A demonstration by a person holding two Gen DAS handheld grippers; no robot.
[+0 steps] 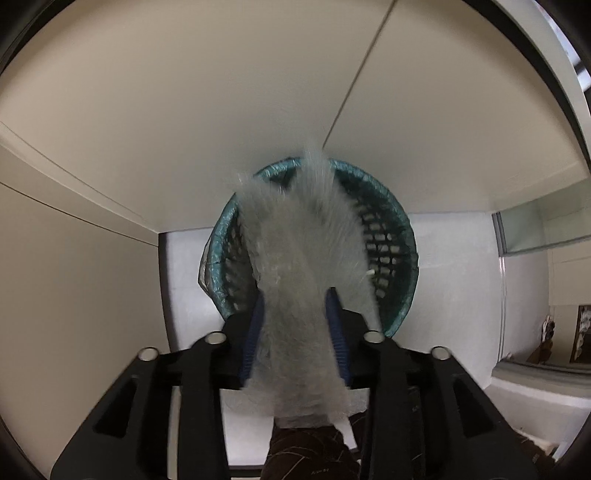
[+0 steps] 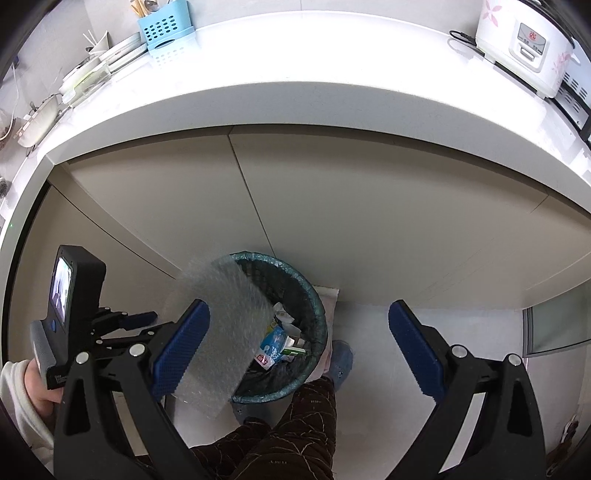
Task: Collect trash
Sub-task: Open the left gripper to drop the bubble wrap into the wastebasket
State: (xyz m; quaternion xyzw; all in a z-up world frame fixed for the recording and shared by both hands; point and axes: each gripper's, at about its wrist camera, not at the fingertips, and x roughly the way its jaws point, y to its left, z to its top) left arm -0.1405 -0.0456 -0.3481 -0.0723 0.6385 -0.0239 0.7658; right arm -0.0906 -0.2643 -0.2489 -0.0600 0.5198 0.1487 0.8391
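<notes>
A sheet of bubble wrap point(image 1: 295, 258) hangs streaked and blurred between the blue pads of my left gripper point(image 1: 295, 295), right above the teal-lined waste bin point(image 1: 400, 225). The jaws stand apart and the sheet looks loose between them. In the right wrist view the bubble wrap point(image 2: 221, 332) slants over the near rim of the bin point(image 2: 318, 310), next to the left gripper point(image 2: 147, 316). Cartons and wrappers point(image 2: 273, 345) lie inside the bin. My right gripper point(image 2: 299, 308) is wide open above the bin with nothing between its fingers.
The bin stands on a pale floor against beige cabinet doors point(image 2: 332, 206) under a white counter point(image 2: 295, 99). A rice cooker point(image 2: 524, 40), a blue utensil holder point(image 2: 166, 33) and dishes point(image 2: 92, 74) sit on the counter. A person's patterned trouser leg point(image 2: 295, 424) and blue slipper point(image 2: 341, 360) touch the bin.
</notes>
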